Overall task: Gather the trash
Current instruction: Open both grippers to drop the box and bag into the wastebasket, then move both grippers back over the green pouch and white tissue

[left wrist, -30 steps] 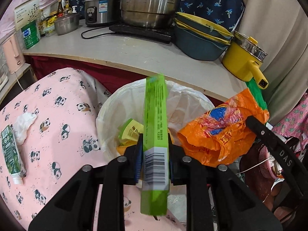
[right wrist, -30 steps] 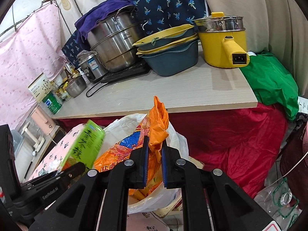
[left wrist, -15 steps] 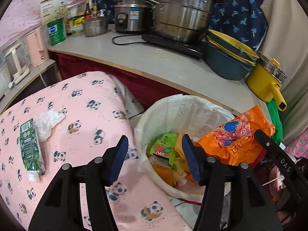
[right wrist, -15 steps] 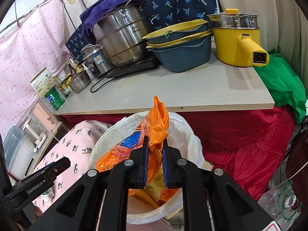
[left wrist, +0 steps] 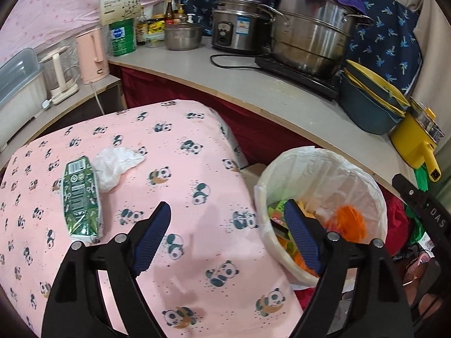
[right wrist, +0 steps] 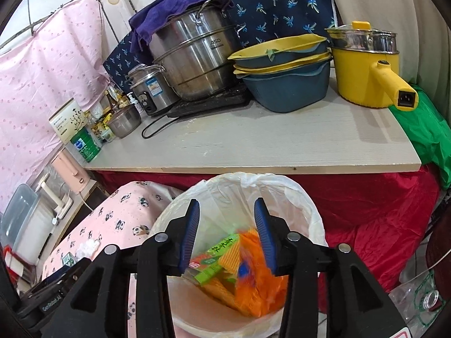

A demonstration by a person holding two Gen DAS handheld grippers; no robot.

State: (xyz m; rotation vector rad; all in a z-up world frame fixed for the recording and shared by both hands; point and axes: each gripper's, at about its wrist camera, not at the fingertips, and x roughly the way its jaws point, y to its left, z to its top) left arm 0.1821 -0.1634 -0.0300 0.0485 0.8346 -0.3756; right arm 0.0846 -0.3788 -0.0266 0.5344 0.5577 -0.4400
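left gripper (left wrist: 227, 225): jaws just swung wide, nothing between them, over the panda cloth (left wrist: 174, 174)
right gripper (right wrist: 227, 225): jaws just parting, empty, above the bin (right wrist: 307, 211)
orange bag (right wrist: 253, 287): blurred, down in the bin beside the green box (right wrist: 217, 259)
left on the cloth: green pouch (left wrist: 80, 194) touching a white tissue (left wrist: 115, 160)

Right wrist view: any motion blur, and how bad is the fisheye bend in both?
Right wrist: orange bag in the bin is smeared, the rest sharp. Left wrist: sharp, counter edge bows strongly; dark vignette in the corners of both.
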